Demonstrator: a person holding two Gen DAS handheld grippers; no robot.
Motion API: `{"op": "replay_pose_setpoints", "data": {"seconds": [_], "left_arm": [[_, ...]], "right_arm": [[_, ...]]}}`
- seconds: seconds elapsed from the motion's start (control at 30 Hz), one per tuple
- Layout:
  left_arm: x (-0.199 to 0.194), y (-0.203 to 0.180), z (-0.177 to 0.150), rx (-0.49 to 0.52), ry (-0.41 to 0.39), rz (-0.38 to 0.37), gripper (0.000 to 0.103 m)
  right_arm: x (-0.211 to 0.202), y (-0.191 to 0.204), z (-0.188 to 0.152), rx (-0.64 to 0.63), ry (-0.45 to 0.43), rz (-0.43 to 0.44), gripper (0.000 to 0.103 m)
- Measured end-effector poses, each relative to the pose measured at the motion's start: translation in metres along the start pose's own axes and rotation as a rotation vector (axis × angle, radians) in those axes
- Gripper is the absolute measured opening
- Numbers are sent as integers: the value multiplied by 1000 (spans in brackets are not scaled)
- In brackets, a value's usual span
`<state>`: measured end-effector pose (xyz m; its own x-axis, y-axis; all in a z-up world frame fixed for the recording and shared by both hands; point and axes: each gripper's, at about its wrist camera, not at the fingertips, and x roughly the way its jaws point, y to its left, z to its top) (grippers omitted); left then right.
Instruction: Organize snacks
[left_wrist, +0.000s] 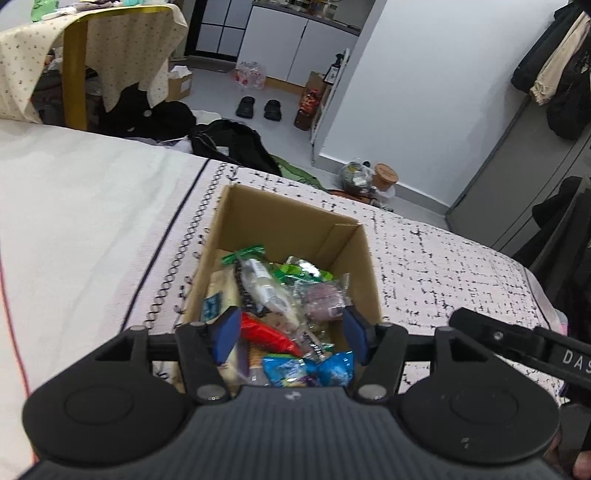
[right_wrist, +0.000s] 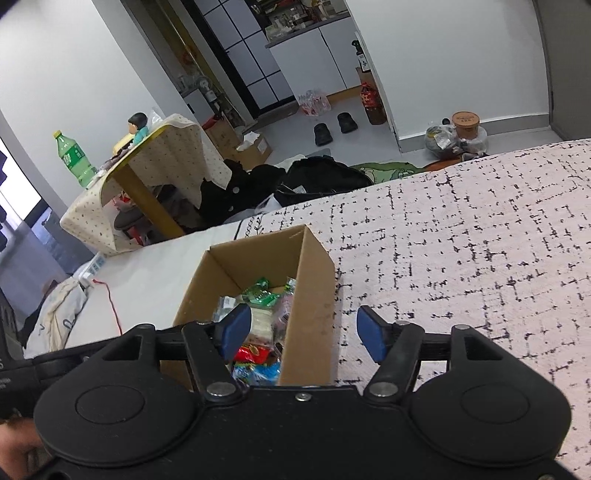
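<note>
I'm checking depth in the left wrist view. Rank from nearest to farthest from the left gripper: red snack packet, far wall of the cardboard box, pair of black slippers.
From the left gripper:
1. Red snack packet, between its fingers, in the box.
2. Far wall of the brown cardboard box, ahead on the bed.
3. Pair of black slippers, on the floor beyond.

Grey floor, white walls, possibly a bed.
</note>
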<state>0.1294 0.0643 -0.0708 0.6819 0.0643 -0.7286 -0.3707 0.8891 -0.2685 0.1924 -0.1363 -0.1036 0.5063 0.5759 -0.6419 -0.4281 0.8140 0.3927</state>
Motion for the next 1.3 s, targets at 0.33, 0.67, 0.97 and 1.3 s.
{"op": "replay_pose_setpoints", "data": {"seconds": [0.33,0.67,0.97,1.3], "left_arm": [[-28,-1,3,20,2,49,71],[-54,-19,9,100,13,18,92],[-74,-40,13,155,-11,-20,103],[-114,-55,7,186,-46,-32,103]], "right_arm": [[-25,-10,8,-17,8,-5,68],[-70,-23,21,-30,-37,-16,101],[-112,-41,25,-43,-75,-78,103],[-153,-48,23,-71,-79,-110,103]]}}
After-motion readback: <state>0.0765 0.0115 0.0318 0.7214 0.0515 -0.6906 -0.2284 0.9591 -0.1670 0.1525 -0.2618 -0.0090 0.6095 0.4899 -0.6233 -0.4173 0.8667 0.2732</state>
